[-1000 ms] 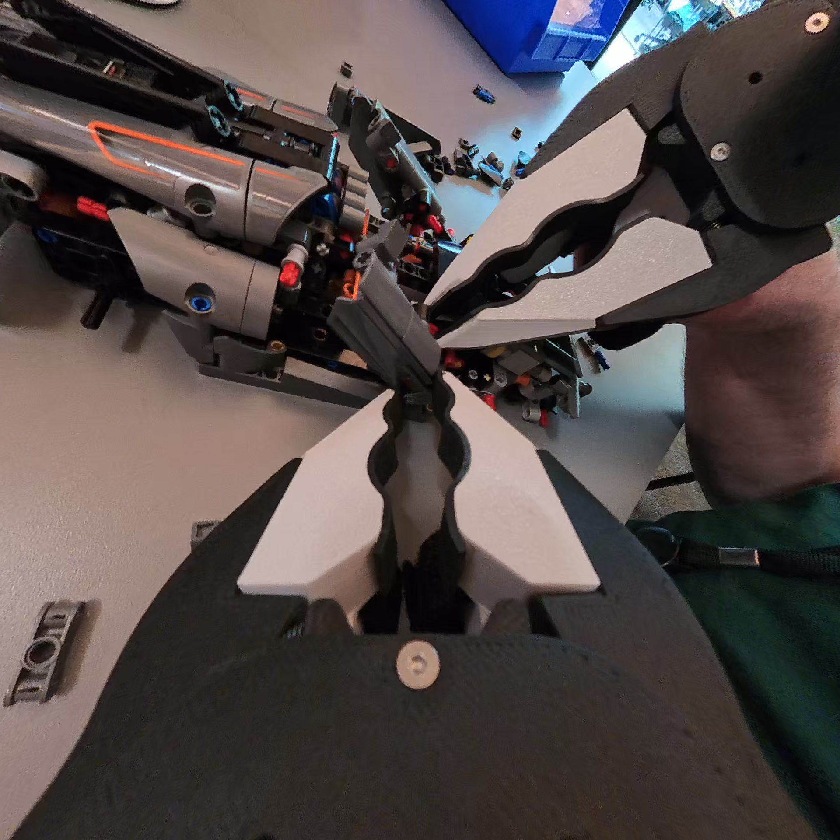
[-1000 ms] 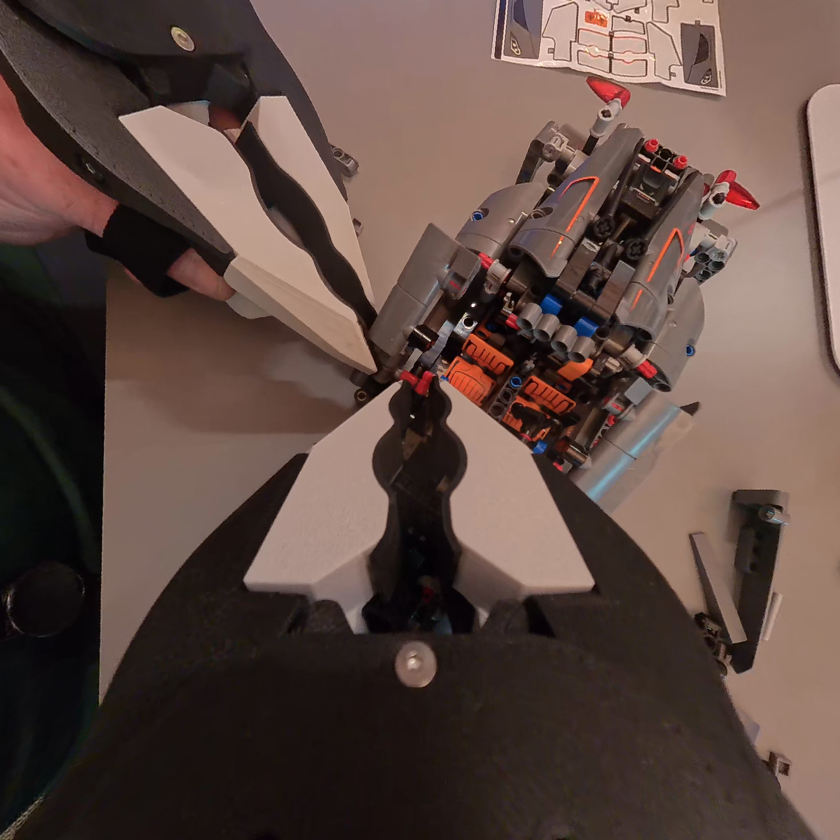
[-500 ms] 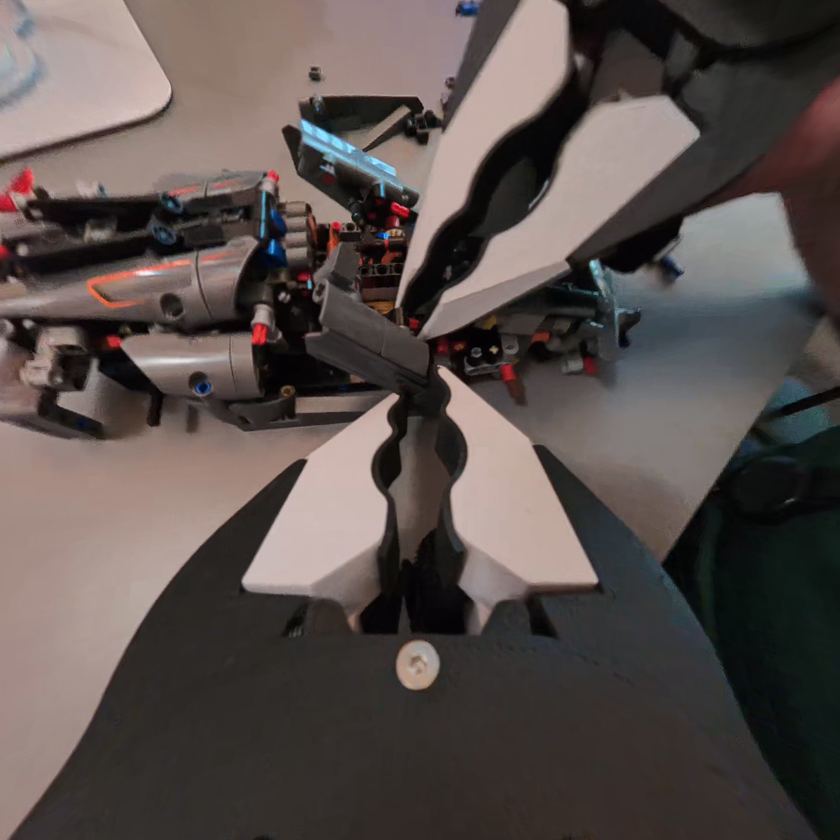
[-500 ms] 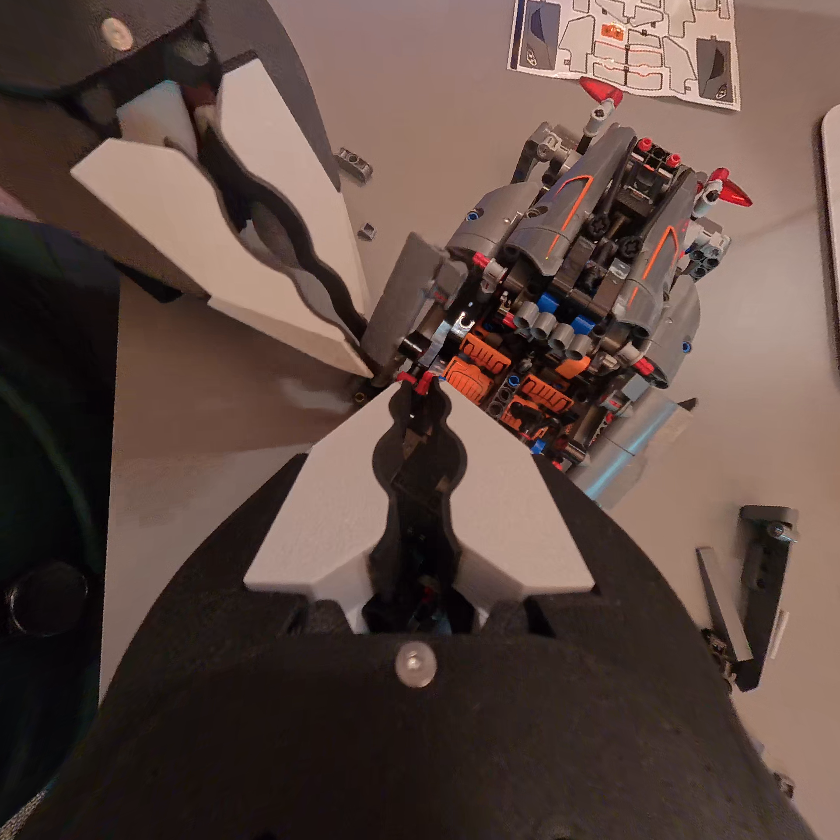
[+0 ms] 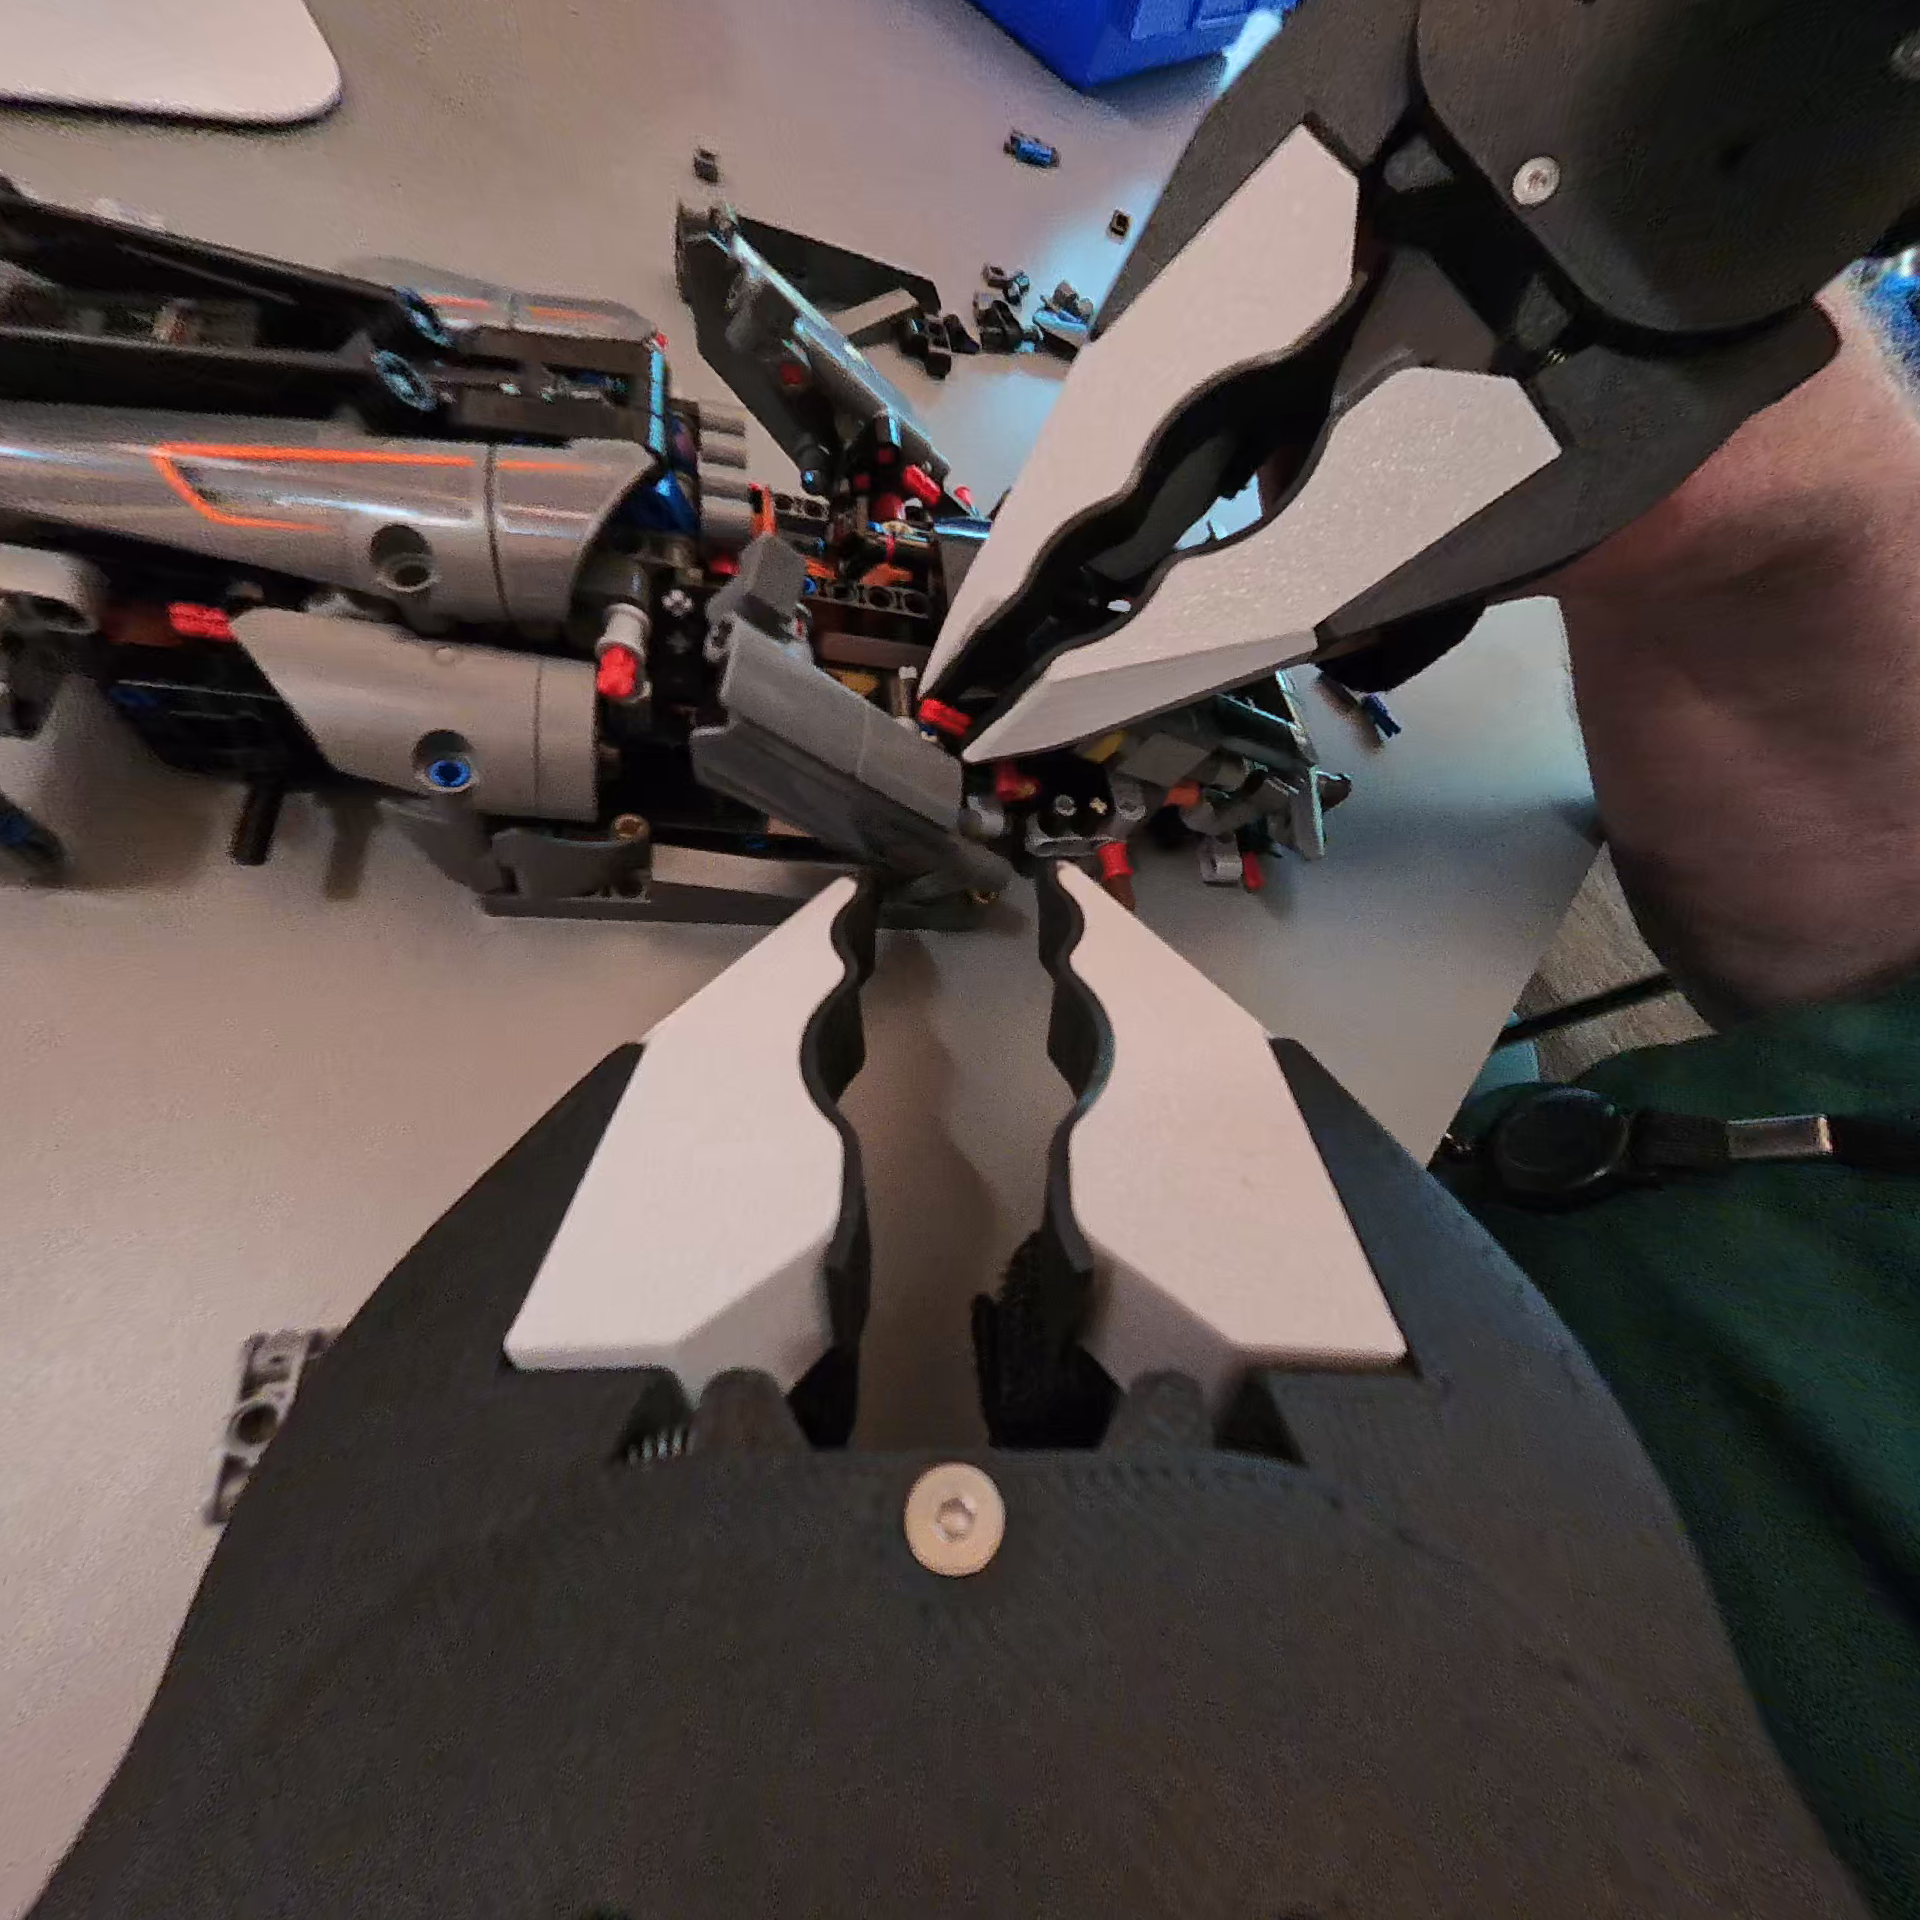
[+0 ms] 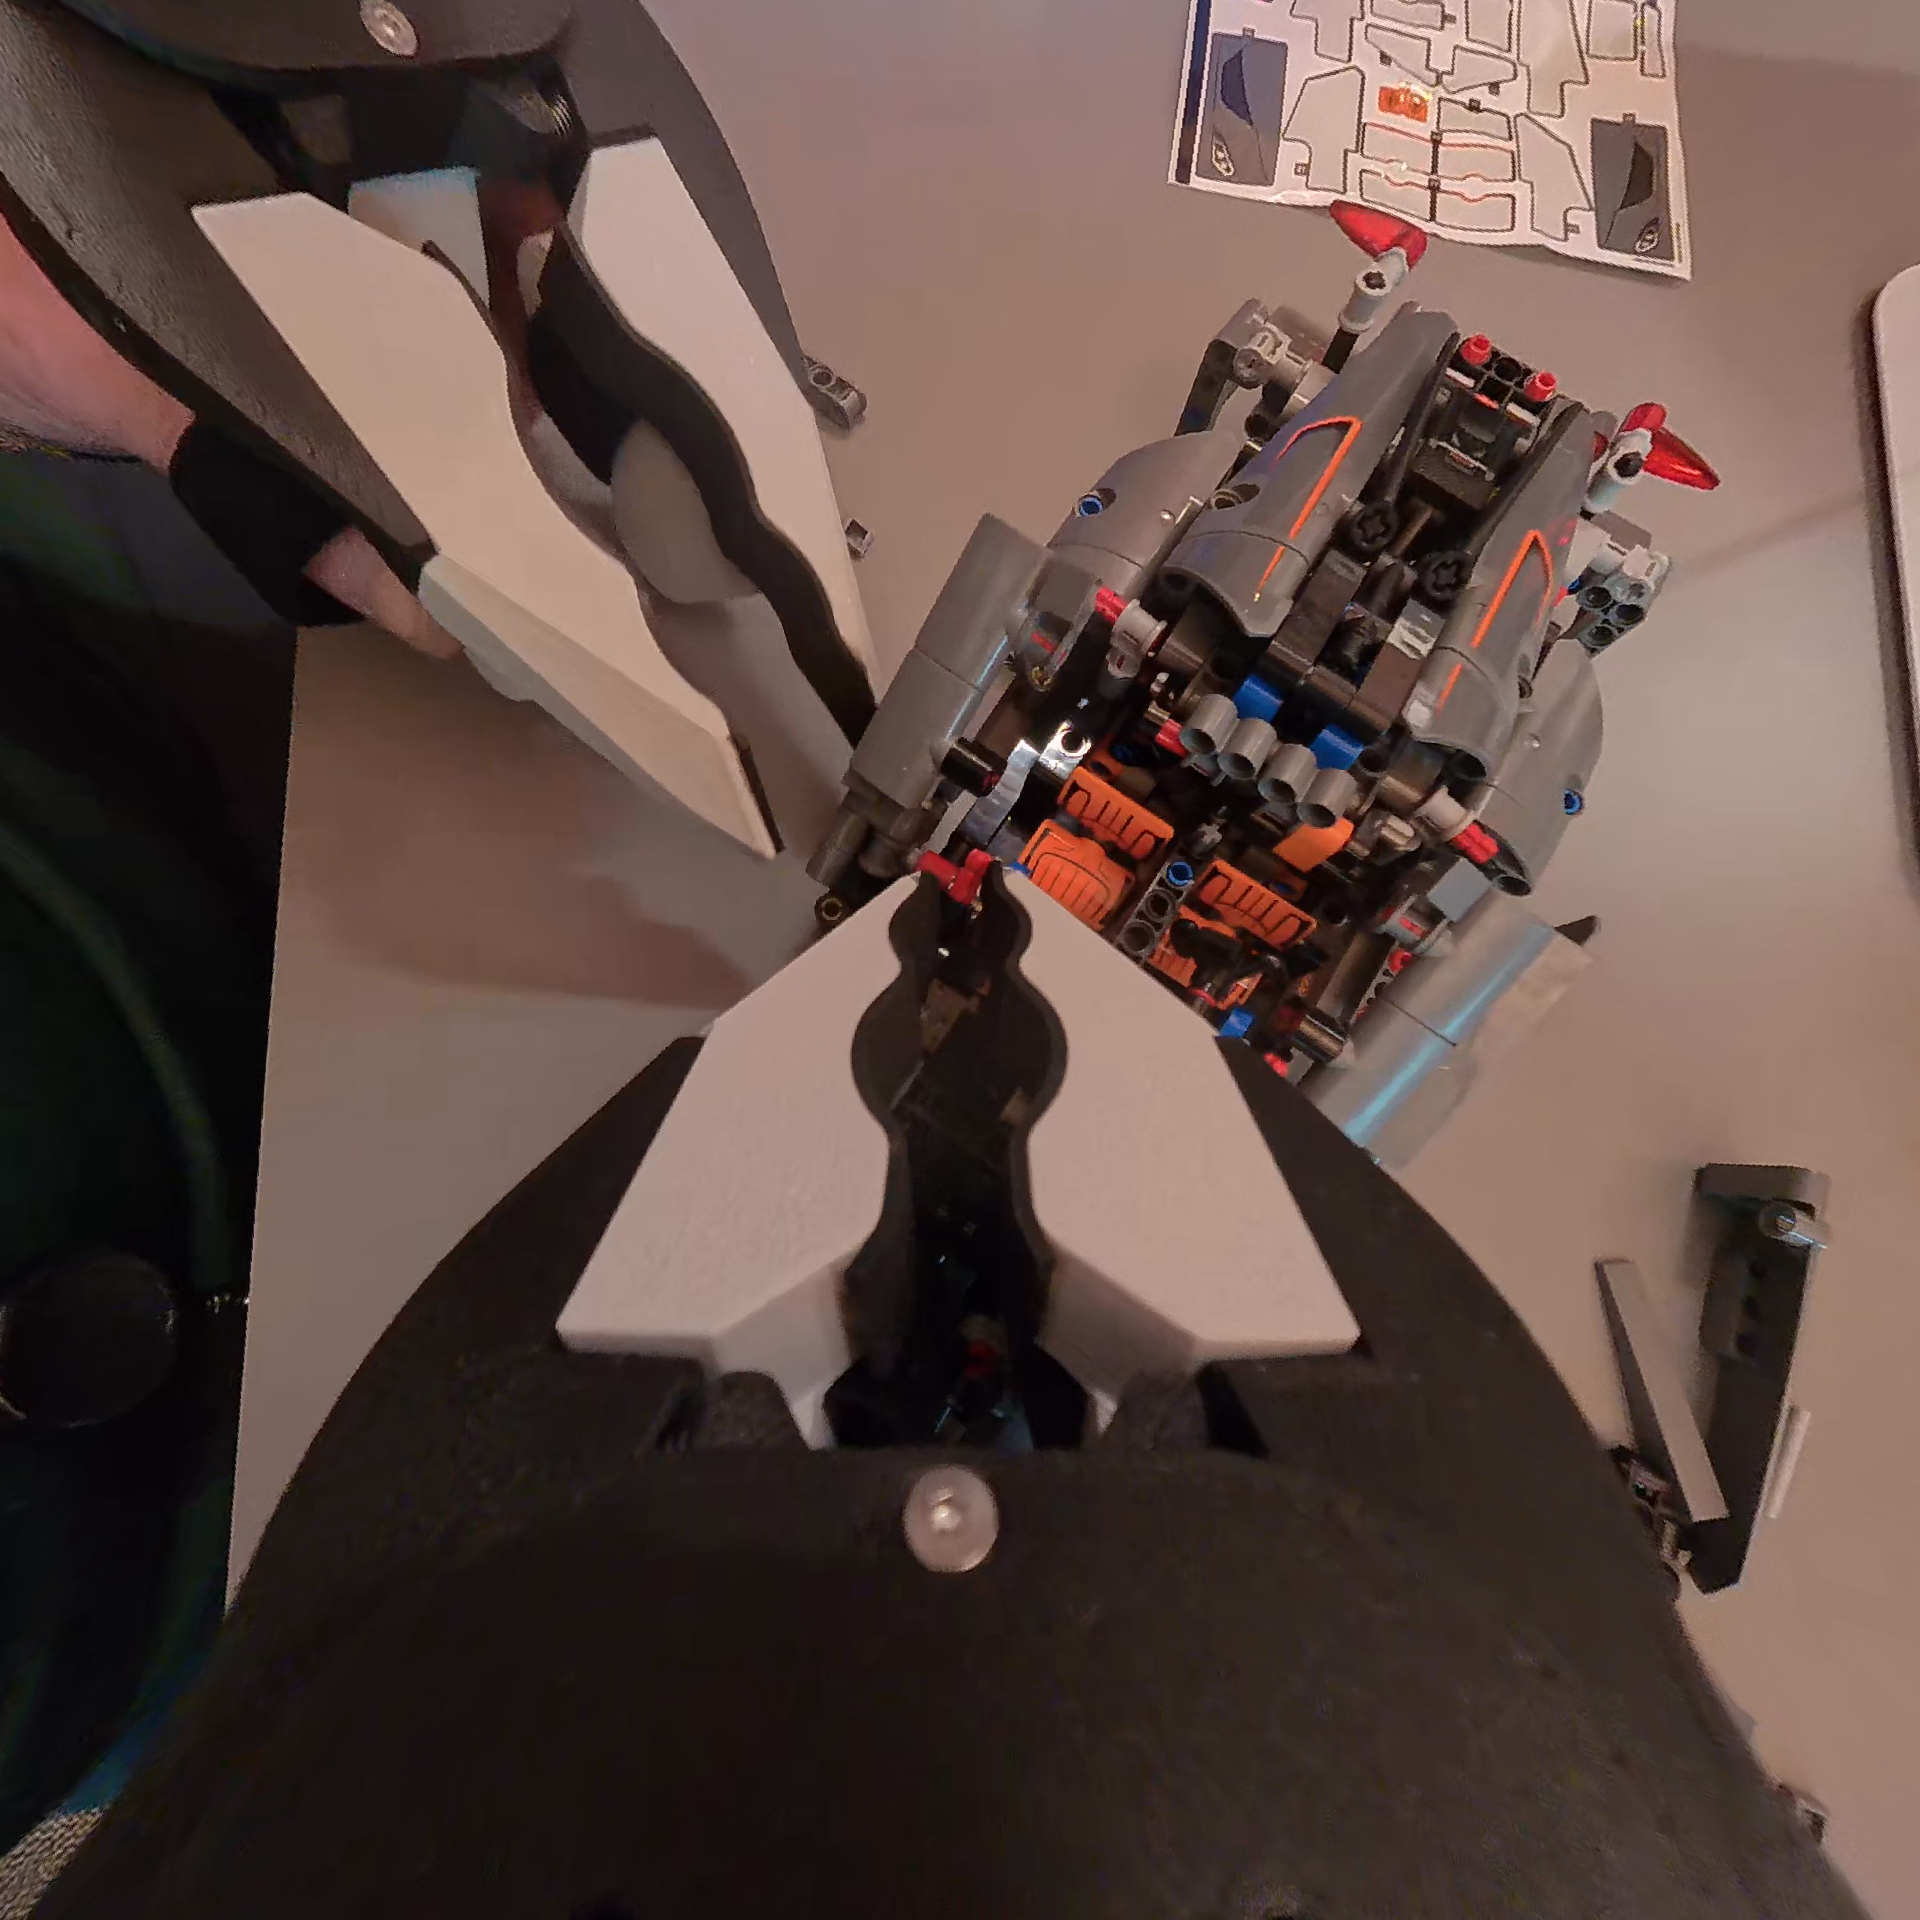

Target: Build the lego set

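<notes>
Left gripper [image 5: 951, 894] spread, empty | right gripper [image 6: 961, 883] pinching red pin [image 6: 956, 871] on Lego car [image 6: 1299, 727] | car rigid yet snap-fitted, likely fragile; grasp grey side panel [image 5: 831, 758].

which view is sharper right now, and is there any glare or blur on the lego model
Right wrist view: sharper; the lego model is crisp, with a small glare spot on a shiny black part near the right tool tips. Left wrist view: the model's far end is blurred, with shiny streaks on its grey panels; the open left tool is sharper.
</notes>
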Demonstrator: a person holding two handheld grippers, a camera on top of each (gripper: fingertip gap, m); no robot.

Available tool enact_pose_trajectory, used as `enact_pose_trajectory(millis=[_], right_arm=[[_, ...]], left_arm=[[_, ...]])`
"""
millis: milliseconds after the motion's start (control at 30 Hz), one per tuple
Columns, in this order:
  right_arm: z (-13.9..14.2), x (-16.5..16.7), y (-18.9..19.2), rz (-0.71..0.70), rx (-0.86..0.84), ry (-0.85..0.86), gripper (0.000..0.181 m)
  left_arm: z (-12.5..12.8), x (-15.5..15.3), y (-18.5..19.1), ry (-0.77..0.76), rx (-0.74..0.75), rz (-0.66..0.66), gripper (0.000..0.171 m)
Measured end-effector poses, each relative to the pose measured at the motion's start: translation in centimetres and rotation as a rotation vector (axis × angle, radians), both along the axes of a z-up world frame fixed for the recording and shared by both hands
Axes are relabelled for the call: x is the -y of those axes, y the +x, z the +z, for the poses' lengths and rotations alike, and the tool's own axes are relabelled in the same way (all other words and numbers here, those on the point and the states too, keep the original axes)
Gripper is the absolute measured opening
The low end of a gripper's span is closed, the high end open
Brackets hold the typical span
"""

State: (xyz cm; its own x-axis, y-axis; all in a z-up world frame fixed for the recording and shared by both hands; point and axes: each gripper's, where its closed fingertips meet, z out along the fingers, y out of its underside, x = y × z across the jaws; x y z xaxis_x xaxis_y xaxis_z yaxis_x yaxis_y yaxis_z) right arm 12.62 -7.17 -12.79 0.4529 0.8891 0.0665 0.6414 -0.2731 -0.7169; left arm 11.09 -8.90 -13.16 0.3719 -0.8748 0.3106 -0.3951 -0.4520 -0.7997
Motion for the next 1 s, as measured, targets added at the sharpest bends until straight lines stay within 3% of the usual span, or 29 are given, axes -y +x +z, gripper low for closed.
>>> enact_pose_trajectory(millis=[200,333,467,1000], right_arm=[[0.0,0.0,0.0,0.005,-0.001,0.0,0.007],[0.1,-0.1,0.0,0.003,-0.001,0.004,0.007],[0.1,0.0,0.1,0.003,0.0,0.007,0.007],[0.0,-0.1,0.1,0.016,0.005,0.008,0.007]], left_arm=[[-0.1,-0.8,1.0,-0.074,0.046,0.061,0.045],[-0.1,-1.1,2.0,-0.272,0.137,0.083,0.048],[-0.6,-1.3,2.0,-0.263,0.099,0.102,0.033],[-1.0,-0.7,1.1,-0.153,-0.012,-0.051,0.03]])
